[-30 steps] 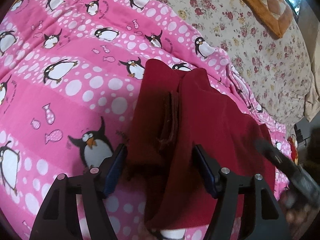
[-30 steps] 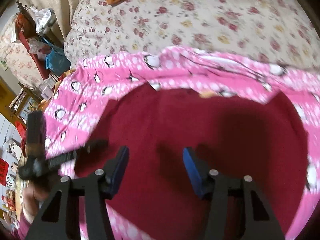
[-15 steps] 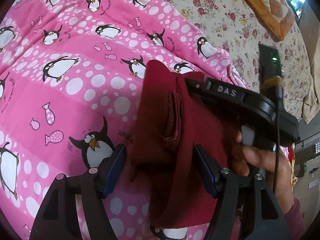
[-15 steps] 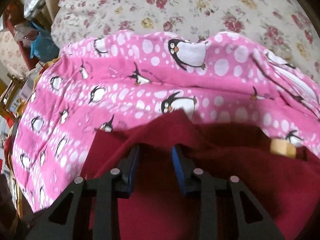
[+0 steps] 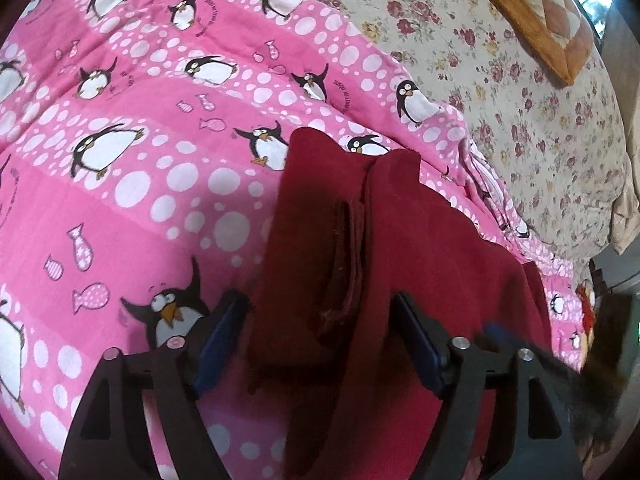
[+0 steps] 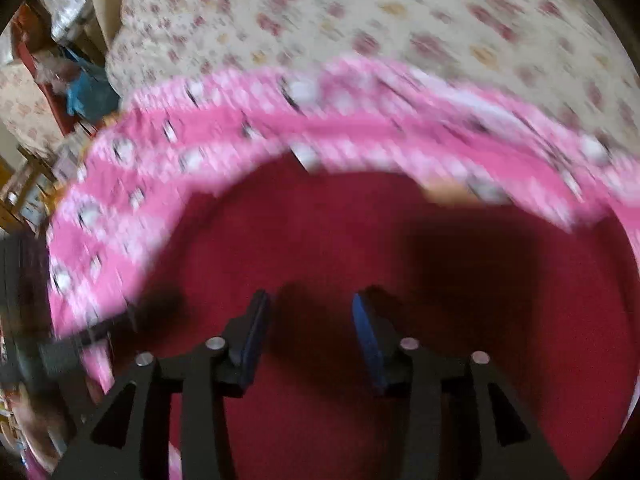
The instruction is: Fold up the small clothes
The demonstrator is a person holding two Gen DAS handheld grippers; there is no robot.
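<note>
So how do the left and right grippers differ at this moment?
The left gripper straddles a bunched ridge of the dark red garment; the right gripper has only flat red cloth between its fingers. The left wrist view is sharp, while the right wrist view is motion-blurred. Both grippers are open, over the same garment on the pink penguin blanket.

Both close above red garment (image 5: 432, 248)
</note>
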